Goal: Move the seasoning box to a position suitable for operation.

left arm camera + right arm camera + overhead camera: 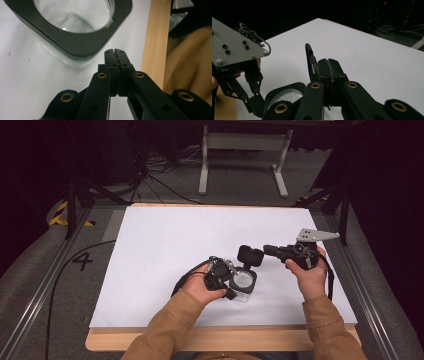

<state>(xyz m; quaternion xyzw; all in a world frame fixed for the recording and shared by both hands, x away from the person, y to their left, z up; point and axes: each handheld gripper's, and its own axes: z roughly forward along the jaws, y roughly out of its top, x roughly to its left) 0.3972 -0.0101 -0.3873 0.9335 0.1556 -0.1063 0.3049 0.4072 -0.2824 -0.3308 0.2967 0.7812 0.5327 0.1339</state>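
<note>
A clear glass jar (pixel 243 282) with a square black collar (pixel 75 45) stands on the white mat near the front. A black lid (pixel 250 256) stands upright over its far rim and appears edge-on in the right gripper view (pixel 310 60). My left gripper (pixel 230 293) is shut with nothing in it, its tips (pixel 115 51) low beside the jar's near side. My right gripper (pixel 266 251) is also shut. Its tips (pixel 329 61) are right next to the lid's edge, and I cannot tell whether they touch it. The left gripper's fingers (pixel 254 100) hang beside the jar (pixel 284 96).
The white mat (pixel 200 235) covers most of the wooden tabletop, whose front edge (pixel 225 340) lies near the person's sleeves. Metal rails (pixel 45 285) run along both sides. A white frame stand (pixel 245 142) and cables (pixel 155 175) lie on the floor beyond the table.
</note>
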